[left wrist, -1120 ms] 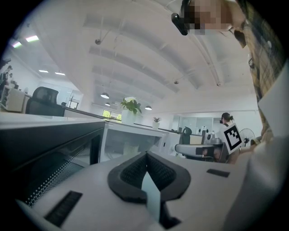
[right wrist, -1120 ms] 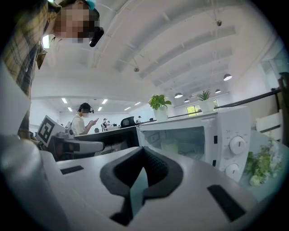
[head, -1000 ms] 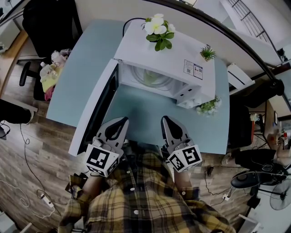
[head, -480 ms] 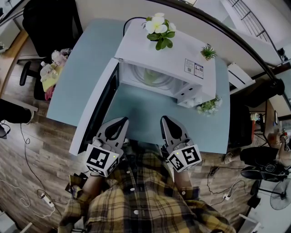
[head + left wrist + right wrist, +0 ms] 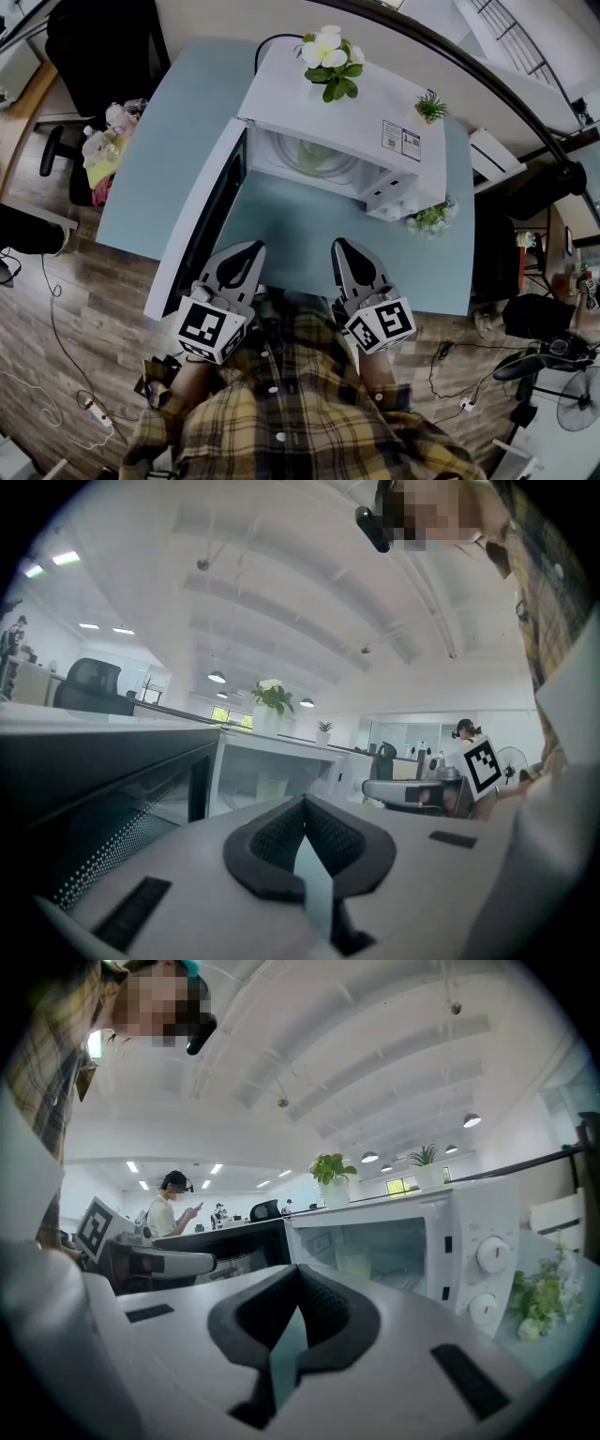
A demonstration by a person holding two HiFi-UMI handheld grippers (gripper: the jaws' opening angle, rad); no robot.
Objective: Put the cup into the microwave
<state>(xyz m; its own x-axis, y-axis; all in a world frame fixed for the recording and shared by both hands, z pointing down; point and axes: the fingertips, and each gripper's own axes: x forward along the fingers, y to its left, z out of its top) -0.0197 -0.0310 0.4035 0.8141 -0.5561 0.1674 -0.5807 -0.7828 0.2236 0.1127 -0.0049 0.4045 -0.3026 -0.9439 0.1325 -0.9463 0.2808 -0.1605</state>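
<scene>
An office: black swivel chair [image 5: 103,47] beside the blue desk [image 5: 169,141] (rows of ceiling lamps [image 5: 217,677] overhead).

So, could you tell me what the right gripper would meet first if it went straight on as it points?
Probably the open microwave: the right gripper aims across the table into its cavity, just left of the cup inside. Depth is hard to judge.

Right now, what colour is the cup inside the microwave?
Pale green. The cup shows best in the right gripper view, inside the open white microwave.
</scene>
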